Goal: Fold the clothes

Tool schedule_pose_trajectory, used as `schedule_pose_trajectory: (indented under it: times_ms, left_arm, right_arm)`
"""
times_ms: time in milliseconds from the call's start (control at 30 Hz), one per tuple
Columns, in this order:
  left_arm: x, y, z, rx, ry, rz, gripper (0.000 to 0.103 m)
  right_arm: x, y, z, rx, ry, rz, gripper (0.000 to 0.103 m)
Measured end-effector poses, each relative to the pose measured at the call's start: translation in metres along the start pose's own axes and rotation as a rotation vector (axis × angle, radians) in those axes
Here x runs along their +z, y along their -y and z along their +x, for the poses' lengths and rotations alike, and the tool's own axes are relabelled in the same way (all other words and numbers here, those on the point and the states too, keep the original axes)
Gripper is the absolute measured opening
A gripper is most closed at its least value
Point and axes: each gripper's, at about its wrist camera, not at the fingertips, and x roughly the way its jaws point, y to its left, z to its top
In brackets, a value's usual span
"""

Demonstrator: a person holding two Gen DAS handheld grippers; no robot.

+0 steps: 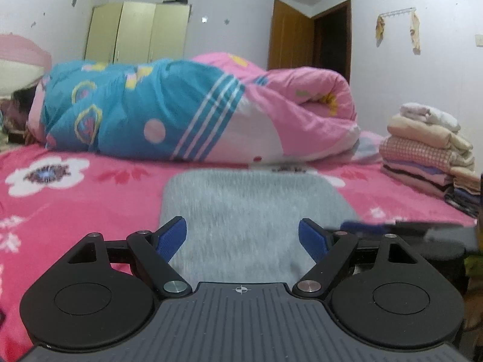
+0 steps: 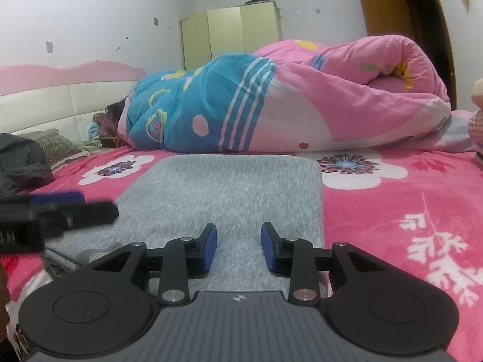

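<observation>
A grey fuzzy garment (image 1: pixel 250 208) (image 2: pixel 229 190) lies folded into a flat rectangle on the pink flowered bedsheet (image 1: pixel 75 199). My left gripper (image 1: pixel 243 236) hovers over the garment's near edge, its blue pads wide apart and nothing between them. My right gripper (image 2: pixel 238 246) is over the same garment's near right part. Its blue pads stand a narrow gap apart and pinch no cloth. Each gripper shows blurred in the other's view: the right gripper (image 1: pixel 389 226) at the garment's right edge, the left gripper (image 2: pixel 60 211) at its left edge.
A rolled pink and blue quilt (image 1: pixel 193 108) lies across the bed behind the garment, with a person's dark hair (image 2: pixel 113 111) at its left end. A stack of folded clothes (image 1: pixel 428 150) stands at the right. A dark garment (image 2: pixel 21 163) lies near the pillow.
</observation>
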Motion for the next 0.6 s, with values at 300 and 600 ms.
schedule_pose_trajectory:
  times_ms: [300, 600]
  left_arm:
    - [-0.002, 0.000, 0.046, 0.029, -0.174, -0.027, 0.081]
    - [-0.005, 0.001, 0.050, 0.038, -0.216, -0.022, 0.081]
  right_arm:
    - [-0.001, 0.000, 0.000, 0.002, 0.004, 0.003, 0.035]
    - [0.000, 0.003, 0.000, 0.014, -0.002, 0.006, 0.035]
